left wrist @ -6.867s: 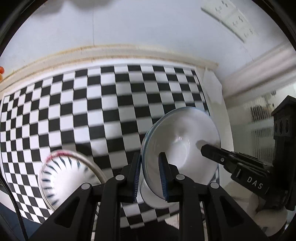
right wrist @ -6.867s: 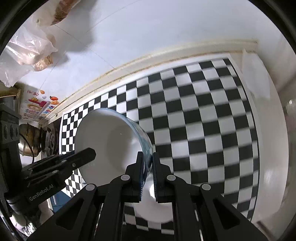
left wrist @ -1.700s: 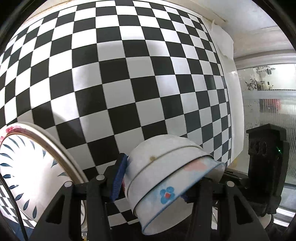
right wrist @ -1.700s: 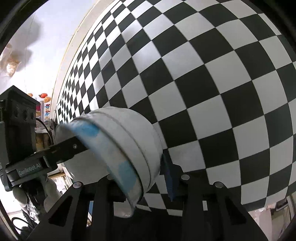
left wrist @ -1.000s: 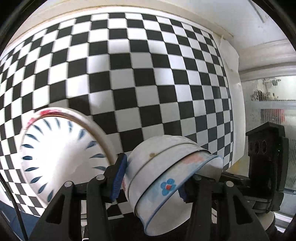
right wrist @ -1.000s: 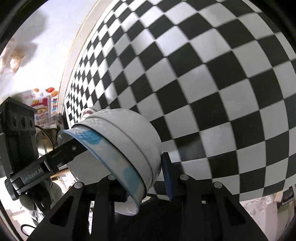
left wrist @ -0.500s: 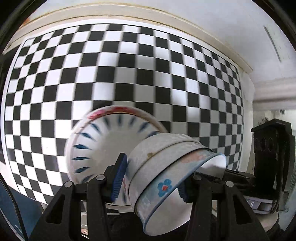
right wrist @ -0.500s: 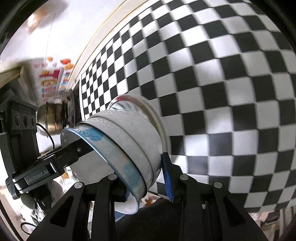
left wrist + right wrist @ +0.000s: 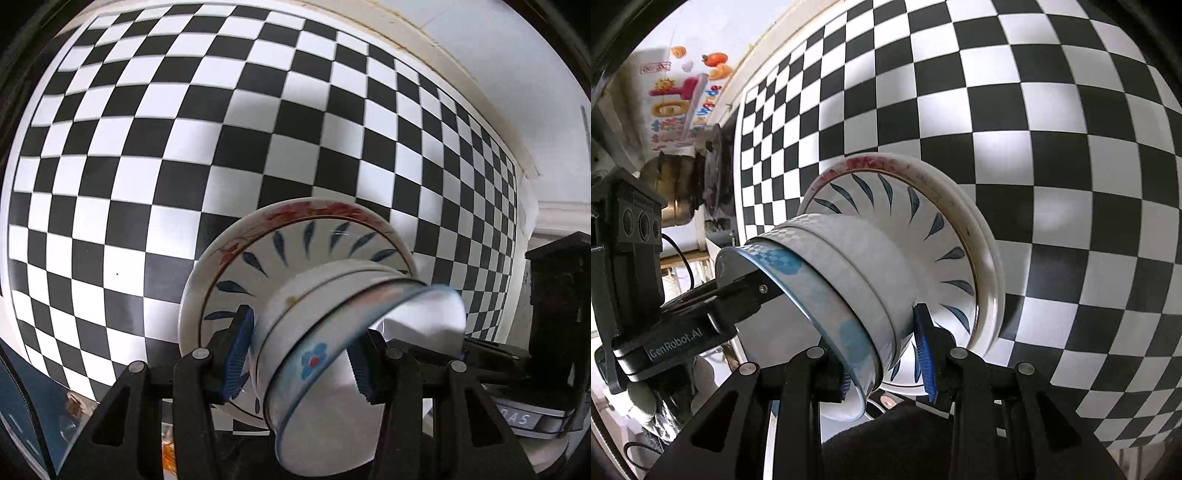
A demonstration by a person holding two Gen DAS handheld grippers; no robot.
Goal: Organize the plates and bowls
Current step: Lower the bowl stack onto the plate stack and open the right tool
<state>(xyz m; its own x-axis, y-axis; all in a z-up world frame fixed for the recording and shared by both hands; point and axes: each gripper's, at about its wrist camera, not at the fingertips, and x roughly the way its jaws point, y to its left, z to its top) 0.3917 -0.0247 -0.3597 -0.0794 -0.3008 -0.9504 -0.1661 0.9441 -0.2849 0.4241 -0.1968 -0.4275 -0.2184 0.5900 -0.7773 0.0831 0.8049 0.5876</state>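
Two grippers clamped on one white bowl above a stack of plates

The left gripper [image 9: 299,354] and the right gripper [image 9: 886,354] each pinch the wall of the bowl [image 9: 332,332] – one pad inside, one outside – holding it tilted at bottom centre, over the plates [image 9: 266,258]. The checkered tabletop [image 9: 147,147] lies open across the upper frame to its pale edge along the wall. The bowl is white with a blue rim and a blue flower; the top plate carries blue leaf strokes, the rim beneath it red marks. Only the right view shows a colourful poster [image 9: 683,92] and a brass pot [image 9: 677,192], upper left.
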